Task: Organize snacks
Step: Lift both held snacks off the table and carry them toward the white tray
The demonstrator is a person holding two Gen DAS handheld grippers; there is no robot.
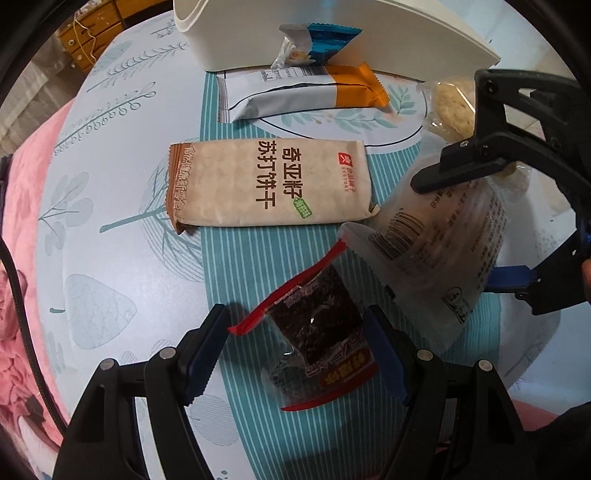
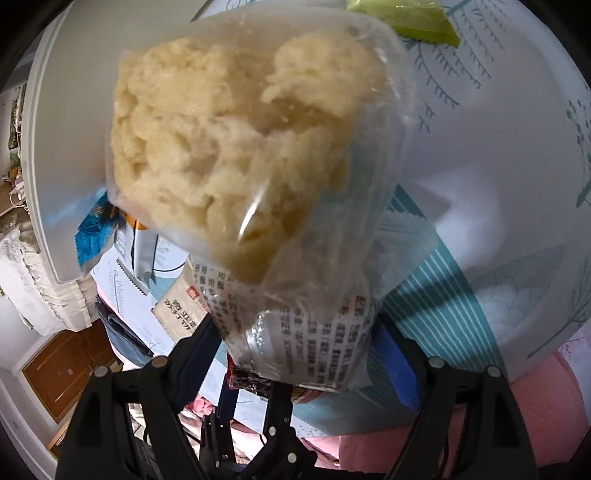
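Observation:
A red-edged seaweed packet [image 1: 314, 339] lies on the patterned tablecloth [image 1: 110, 258]. My left gripper [image 1: 295, 350] stands open around it, pointing almost straight down; a gap shows beside the left finger [image 1: 205, 347]. My right gripper [image 2: 295, 354] is shut on the printed lower end of a clear bag of pale puffed snack [image 2: 236, 147], holding it off the table. From the left wrist view this bag [image 1: 436, 258] hangs at the right in the right gripper [image 1: 454, 232]. The seaweed packet [image 2: 255, 380] peeks out beneath the bag.
A beige cracker packet [image 1: 269, 184] lies mid-table, with a white-and-orange packet [image 1: 303, 92] beyond it. A blue-and-white packet [image 1: 314, 44] leans on a white bin [image 1: 229, 33]. A green packet [image 2: 406, 18] lies farther off. Pink fabric [image 1: 22, 258] borders the table.

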